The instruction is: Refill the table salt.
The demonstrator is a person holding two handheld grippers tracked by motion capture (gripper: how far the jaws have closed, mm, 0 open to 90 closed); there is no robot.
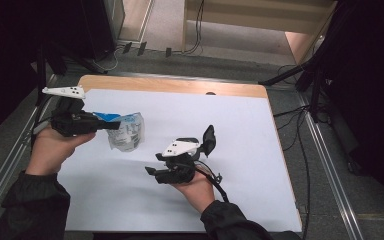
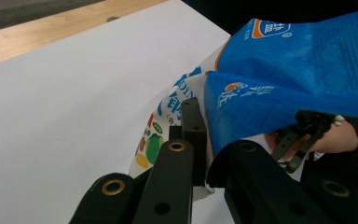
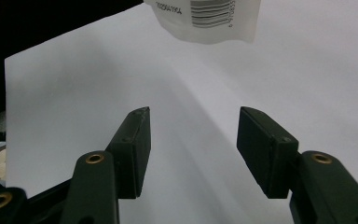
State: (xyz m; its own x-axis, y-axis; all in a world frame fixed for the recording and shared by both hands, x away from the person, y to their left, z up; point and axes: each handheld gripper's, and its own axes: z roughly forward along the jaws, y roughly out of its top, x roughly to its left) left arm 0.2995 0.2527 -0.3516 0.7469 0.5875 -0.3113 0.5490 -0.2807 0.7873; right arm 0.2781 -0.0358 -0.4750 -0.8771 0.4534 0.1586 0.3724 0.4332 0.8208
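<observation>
High view: left gripper (image 1: 111,125) is clamping the blue-and-white bag (image 1: 126,131), holding it above the white sheet (image 1: 240,130); right gripper (image 1: 180,157) is hovering near the bag's right.
Left gripper view: jaws are pinching the bag's blue top (image 2: 279,79).
Right gripper view: jaws are standing apart, empty, the bag's barcoded end (image 3: 209,18) beyond them.

The left tongs (image 2: 200,154) are clamped on the edge of a plastic bag (image 2: 279,79), blue with white and orange print, its pale printed side hanging beside the jaws. The bag hangs over the white worktop (image 2: 74,93), whose bare wooden strip runs along the far edge. Behind the bag at right, a hand (image 2: 340,137) holds the other tongs (image 2: 303,137).
</observation>
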